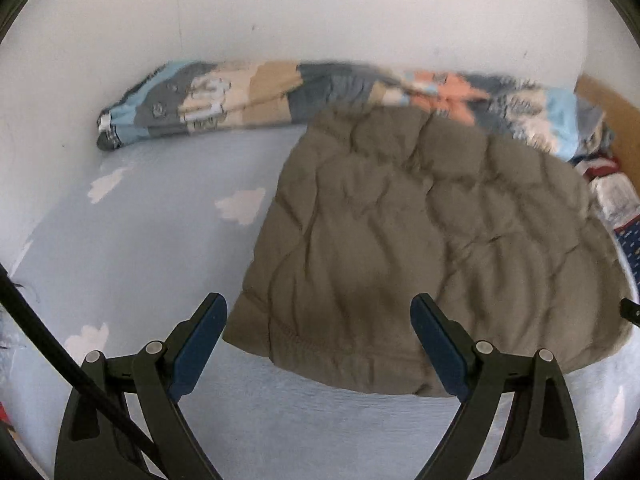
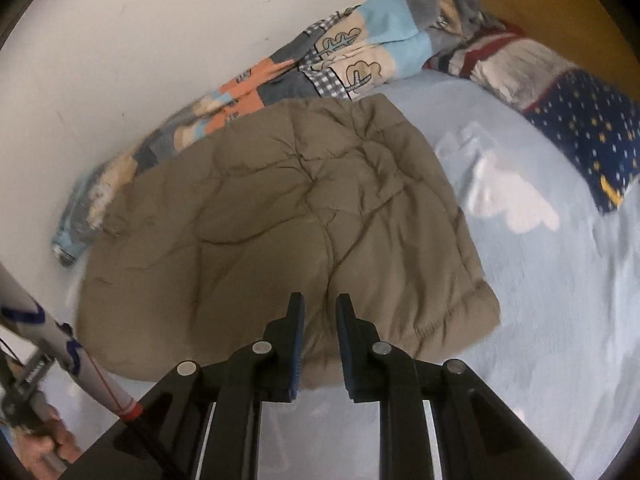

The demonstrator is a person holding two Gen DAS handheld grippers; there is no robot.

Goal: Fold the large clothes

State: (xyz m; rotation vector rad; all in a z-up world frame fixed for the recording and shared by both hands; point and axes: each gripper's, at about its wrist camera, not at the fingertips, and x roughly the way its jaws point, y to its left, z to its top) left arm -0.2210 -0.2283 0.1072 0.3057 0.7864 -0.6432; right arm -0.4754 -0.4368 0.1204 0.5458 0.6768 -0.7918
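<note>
Jacket [image 1: 408, 240]: one, olive quilted, folded into rough rectangle, flat on light-blue cloud-print sheet [image 1: 132, 240], far edge touching one rolled patchwork blanket [image 1: 248, 92] along white wall [image 1: 280, 8]. One navy dotted cloth [image 2: 588, 136] near headboard. Left gripper [image 1: 318, 312]: jaws wide apart, empty, above jacket's near edge. Right gripper [image 2: 320, 308]: jaws nearly together, narrow gap, nothing between them, over jacket's near hem.
</note>
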